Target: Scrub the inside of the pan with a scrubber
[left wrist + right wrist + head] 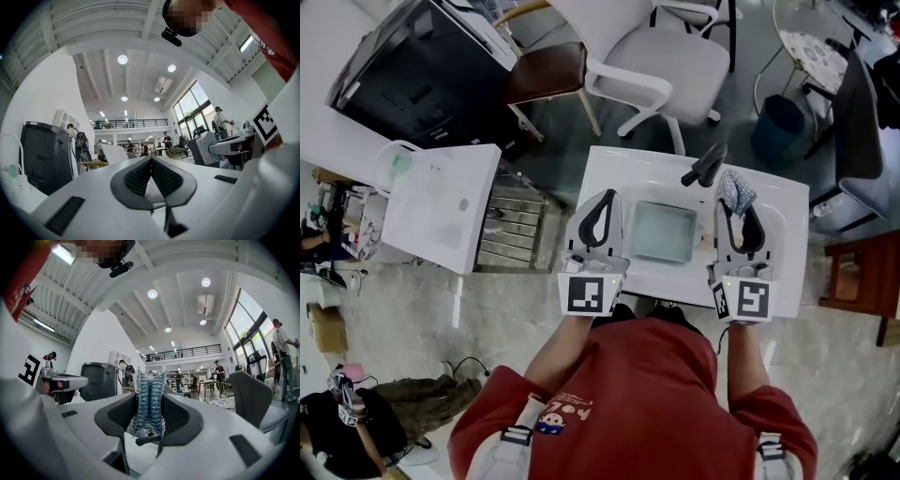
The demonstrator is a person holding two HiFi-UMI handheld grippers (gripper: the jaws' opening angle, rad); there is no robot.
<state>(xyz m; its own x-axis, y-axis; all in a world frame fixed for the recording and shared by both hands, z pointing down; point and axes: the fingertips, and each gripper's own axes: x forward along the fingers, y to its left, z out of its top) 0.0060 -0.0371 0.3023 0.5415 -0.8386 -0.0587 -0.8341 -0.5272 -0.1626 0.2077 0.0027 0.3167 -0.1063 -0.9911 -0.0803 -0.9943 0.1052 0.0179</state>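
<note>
White table point(787, 202) before you, square pan point(664, 232) centred, handle angled away to far right, your left gripper point(606, 199) jaws pressed together, empty, right gripper point(741, 208) pinching scrubber point(149, 399).

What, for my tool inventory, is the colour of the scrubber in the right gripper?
The scrubber is blue-silver mesh, clearest in the right gripper view.

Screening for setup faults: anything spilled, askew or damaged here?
Nothing stands out. The pan sits flat on the table, nothing spilled; the right hand-held gripper grips the scrubber; the left hand-held gripper is shut, empty.
</note>
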